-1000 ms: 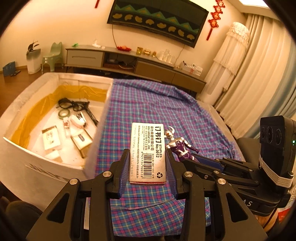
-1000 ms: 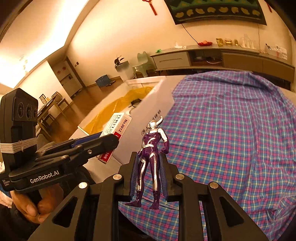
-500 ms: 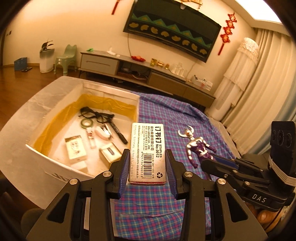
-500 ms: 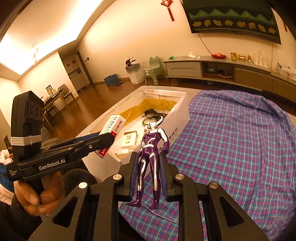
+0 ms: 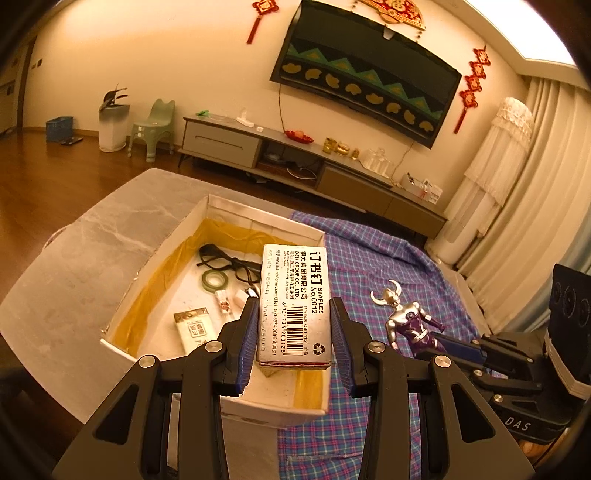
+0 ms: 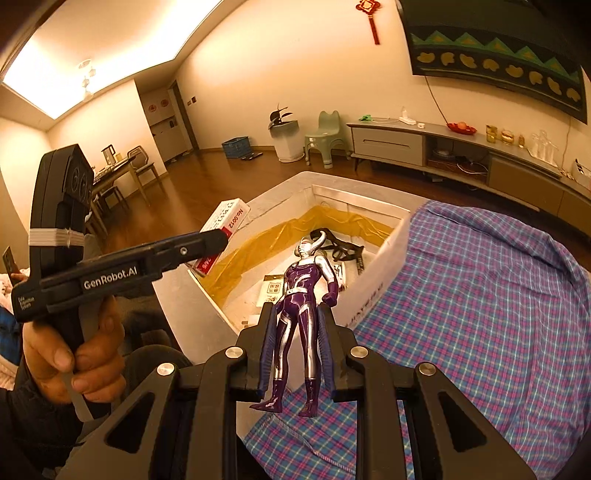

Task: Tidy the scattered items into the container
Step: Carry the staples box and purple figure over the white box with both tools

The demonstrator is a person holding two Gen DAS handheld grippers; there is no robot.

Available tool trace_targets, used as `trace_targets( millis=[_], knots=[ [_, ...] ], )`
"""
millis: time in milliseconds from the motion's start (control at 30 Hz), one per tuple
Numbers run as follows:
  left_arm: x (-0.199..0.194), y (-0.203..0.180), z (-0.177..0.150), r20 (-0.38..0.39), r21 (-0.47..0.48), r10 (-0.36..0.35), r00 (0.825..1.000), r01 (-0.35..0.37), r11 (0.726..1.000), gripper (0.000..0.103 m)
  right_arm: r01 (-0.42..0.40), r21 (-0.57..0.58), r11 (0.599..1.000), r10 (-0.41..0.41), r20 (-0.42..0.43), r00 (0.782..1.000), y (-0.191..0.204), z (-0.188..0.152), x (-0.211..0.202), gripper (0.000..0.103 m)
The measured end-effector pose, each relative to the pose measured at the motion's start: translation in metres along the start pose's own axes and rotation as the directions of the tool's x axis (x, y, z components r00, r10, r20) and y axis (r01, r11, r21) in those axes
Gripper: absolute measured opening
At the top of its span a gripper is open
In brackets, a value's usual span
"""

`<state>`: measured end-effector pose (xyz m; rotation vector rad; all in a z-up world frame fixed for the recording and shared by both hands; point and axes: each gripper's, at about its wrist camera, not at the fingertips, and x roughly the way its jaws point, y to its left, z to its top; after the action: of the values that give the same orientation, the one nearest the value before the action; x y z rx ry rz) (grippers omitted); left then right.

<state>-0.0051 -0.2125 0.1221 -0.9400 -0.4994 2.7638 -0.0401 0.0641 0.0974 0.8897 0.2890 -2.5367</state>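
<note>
Warm lamplight falls on a checked cloth [image 5: 388, 258] where, at lower centre of each view, the light, stiff staple box [image 5: 293, 306] is pinched flat-sided by the left hand-held gripper [image 5: 293, 332] and the rigid, glossy, likely slippery figurine [image 6: 301, 306] is clamped at the legs by the right hand-held gripper [image 6: 295, 347], both above the white container [image 5: 258, 221].

Against far wall: long low cabinet [image 5: 236, 142] with red dish [image 5: 299, 136], gold jars [image 5: 338, 147] and clear glassware [image 5: 375, 160] on top. Above it, dark hanging [image 5: 365, 70] with green triangles, red knots [image 5: 260, 16] either side. Left of cabinet, green stool [image 5: 153, 127], then white bin [image 5: 113, 125] holding plant; blue crate [image 5: 59, 127] on wood floor. Right, pale curtains [image 5: 532, 206]. In right wrist view, dining table [image 6: 110, 177] with chairs far left
</note>
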Motion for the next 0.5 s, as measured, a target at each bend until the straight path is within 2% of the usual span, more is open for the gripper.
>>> trace_targets(
  millis=[300,500],
  knots=[
    [0.018,0.031,0.019,-0.027,-0.041,0.010,1.000,-0.011,0.999,0.039,-0.008,-0.025,1.000,0.008,-0.029,1.000,0.011,0.024,0.035,0.023],
    [0.040,0.051,0.034,-0.079,-0.068,0.008,0.997,-0.013,0.998,0.039,-0.004,-0.045,0.999,0.001,-0.065,0.998,0.015,0.036,0.066,0.023]
  ],
)
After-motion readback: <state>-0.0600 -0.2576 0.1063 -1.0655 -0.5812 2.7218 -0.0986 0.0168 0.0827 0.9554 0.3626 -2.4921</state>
